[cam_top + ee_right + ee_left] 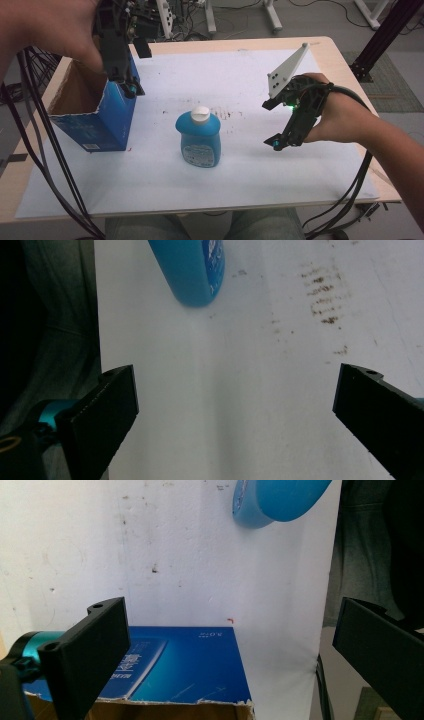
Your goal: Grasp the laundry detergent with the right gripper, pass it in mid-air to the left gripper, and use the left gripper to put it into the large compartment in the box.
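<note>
While I'm hovering my left gripper [131, 86] over the near right corner of the blue carton [112, 117], its jaws are standing spread wide with nothing between them; in the left gripper view the carton's torn top edge [200, 700] is sitting just below them. That carton is open at the top, standing upright at the left of the white sheet [240, 170] covering the table. I'm holding my right gripper [270, 124] at the right, jaws spread too, gripping nothing, pointing left toward the blue bottle [199, 140]. That bottle is standing upright with a white cap [200, 114] at the sheet's middle, between the carton and my right gripper, apart from both. Dark specks [320, 292] are showing on the sheet just beyond the bottle [192, 270].
</note>
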Demonstrator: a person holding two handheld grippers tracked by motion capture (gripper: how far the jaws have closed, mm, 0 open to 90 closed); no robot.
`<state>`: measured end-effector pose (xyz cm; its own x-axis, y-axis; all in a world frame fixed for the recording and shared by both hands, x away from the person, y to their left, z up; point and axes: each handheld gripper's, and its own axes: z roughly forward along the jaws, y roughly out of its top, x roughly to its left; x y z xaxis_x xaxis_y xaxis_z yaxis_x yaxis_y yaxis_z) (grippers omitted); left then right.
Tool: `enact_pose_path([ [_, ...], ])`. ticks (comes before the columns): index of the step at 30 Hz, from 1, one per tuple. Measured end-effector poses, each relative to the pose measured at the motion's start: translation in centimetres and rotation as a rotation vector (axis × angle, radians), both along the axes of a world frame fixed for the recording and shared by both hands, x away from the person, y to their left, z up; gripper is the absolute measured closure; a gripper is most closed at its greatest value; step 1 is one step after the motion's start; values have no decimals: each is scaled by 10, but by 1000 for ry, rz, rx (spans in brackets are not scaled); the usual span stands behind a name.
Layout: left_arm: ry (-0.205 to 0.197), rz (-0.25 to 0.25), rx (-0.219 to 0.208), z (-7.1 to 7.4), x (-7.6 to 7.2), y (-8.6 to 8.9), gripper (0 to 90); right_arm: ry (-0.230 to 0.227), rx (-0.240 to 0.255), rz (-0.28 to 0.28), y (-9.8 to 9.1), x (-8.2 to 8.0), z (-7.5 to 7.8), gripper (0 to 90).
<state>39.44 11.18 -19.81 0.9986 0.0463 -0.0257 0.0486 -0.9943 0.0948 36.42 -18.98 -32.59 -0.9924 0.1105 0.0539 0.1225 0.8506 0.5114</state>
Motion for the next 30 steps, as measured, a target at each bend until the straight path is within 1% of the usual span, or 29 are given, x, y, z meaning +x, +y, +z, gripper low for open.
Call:
enact_pose_path([
  [4, -3, -1, -1, 0, 0, 1, 18, 26, 62, -17, 4, -1, -11, 33],
  [7, -16, 2, -7, -1, 1, 1, 18, 47, 113, -25, 8, -2, -19, 33],
  [10, -21, -3, -7, 0, 1, 1, 18, 51, 141, -38, 13, -4, -29, 33],
  [13, -20, -5, -12, 0, 1, 0, 18, 56, 163, -38, 18, -6, -39, 33],
  [15, -21, -6, -10, 0, 1, 0, 18, 67, 175, -39, 22, -8, -46, 33],
  [17, -19, -7, -12, 0, 0, -1, 18, 83, 207, -41, 25, -9, -51, 33],
  [23, -26, -10, -25, 1, -1, -2, 18, 77, 265, -47, 38, -13, -62, 33],
  [25, -28, -9, -26, 1, -1, -2, 18, 86, 290, -59, 42, -14, -65, 33],
  [30, -39, -9, -41, 3, -2, -1, 18, 87, 348, -75, 51, -18, -74, 33],
])
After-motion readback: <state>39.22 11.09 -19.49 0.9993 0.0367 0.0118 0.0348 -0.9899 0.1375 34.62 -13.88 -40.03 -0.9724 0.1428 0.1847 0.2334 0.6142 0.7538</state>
